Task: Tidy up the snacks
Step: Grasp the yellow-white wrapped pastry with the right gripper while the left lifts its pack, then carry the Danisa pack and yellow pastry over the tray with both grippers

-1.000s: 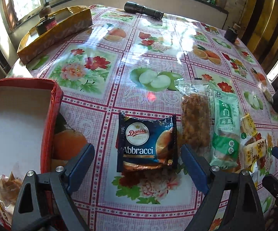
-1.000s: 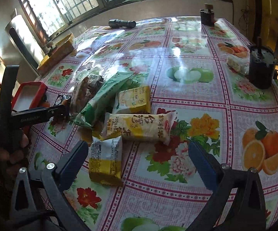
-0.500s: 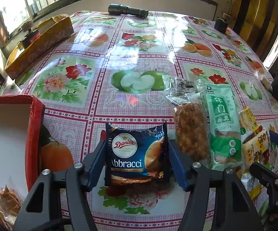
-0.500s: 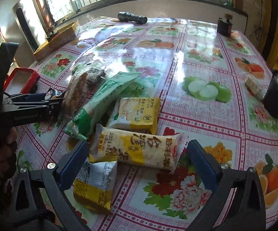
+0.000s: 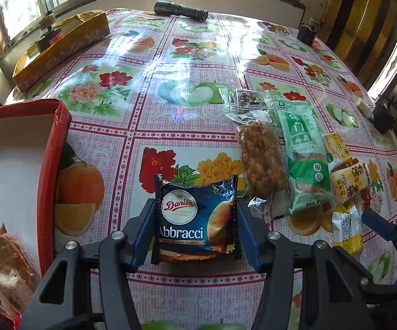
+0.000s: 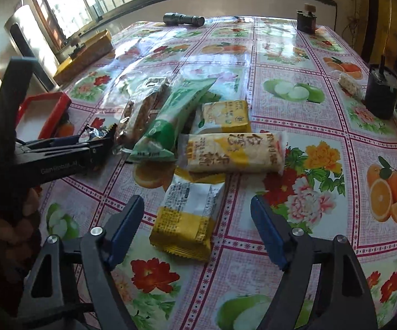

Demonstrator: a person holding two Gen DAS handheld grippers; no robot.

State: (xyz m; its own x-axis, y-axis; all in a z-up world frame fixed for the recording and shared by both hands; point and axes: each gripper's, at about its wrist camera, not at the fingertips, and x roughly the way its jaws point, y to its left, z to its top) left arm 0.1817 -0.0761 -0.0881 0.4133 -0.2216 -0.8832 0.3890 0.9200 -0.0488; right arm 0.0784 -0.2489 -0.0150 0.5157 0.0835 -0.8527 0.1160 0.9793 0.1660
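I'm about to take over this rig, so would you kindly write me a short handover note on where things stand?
Left tool: jaws have just been closing, now pressed on both sides of the blue Danisa cookie pack.
Right tool: jaws have just been closing but not yet touching the small yellow-and-white pack between them.
Red box sits left, with some bagged snacks in its near corner.
Left: box both packs, then the green pack, the clear-wrapped bar and the long yellow pack.

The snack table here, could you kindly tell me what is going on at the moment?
A person is sorting snacks with two tools. The left hand-held gripper has just been closing and now presses on the blue Danisa cookie packet, beside the red box. The right hand-held gripper has been closing around the yellow and white packet, with its pads not yet touching.
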